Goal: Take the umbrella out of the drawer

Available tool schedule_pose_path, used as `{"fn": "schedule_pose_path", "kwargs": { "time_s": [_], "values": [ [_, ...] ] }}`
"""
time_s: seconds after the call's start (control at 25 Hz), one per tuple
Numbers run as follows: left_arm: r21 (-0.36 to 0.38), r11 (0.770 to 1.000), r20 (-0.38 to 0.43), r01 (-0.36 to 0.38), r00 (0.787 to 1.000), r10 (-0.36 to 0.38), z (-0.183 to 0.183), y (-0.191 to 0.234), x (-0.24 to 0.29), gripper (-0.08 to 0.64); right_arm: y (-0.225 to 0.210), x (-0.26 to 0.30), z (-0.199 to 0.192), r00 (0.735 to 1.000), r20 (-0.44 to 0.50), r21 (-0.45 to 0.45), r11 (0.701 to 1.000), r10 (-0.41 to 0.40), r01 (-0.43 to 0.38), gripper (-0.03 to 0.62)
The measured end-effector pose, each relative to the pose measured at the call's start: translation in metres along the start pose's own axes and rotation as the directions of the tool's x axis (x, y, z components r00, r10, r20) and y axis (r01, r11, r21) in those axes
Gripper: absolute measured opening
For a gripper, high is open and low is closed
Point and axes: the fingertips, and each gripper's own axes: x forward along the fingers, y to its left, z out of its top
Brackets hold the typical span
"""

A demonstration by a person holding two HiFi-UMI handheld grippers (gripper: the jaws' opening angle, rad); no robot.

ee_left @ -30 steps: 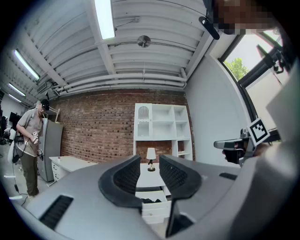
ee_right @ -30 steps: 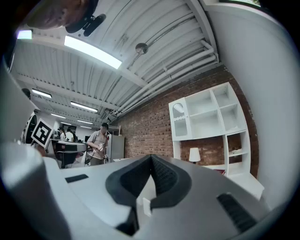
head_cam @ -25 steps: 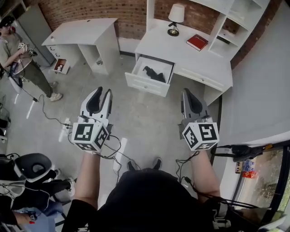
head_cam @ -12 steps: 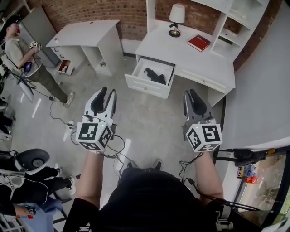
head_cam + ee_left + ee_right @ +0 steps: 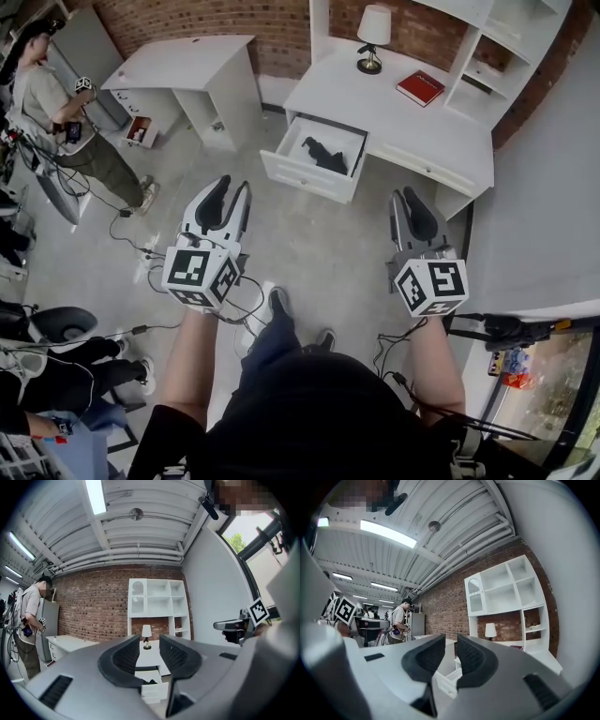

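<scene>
Stepped closer to the drawer [image 5: 305, 178] with left gripper [image 5: 232, 187] and right gripper [image 5: 405, 195] loose, holding nothing. Reach straight for the black umbrella [image 5: 325, 154].

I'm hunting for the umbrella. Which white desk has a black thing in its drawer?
The desk with the lamp and red book on top; the other desk has neither.

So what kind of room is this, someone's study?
Probably a mock study staged inside a lab or workshop: a white desk with a lamp and red book stands against a brick wall, but cables trail across the bare floor.
</scene>
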Motion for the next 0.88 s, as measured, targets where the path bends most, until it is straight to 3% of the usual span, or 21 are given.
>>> {"fn": "schedule_pose_path", "kwargs": {
  "time_s": [0.4, 0.88],
  "values": [
    [-0.044, 0.996, 0.003, 0.073, 0.997, -0.073, -0.027, 0.067, 0.077, 0.124, -0.012, 0.071, -0.012, 0.993, -0.028, -0.060, 0.992, -0.111, 0.109, 0.072],
    [-0.076, 0.982, -0.022, 0.171, 0.985, -0.173, -0.066, 0.173, 0.150, 0.124, 0.020, 0.179, -0.020, 0.974, -0.092, -0.090, 0.975, -0.209, 0.201, 0.072]
  ]
}}
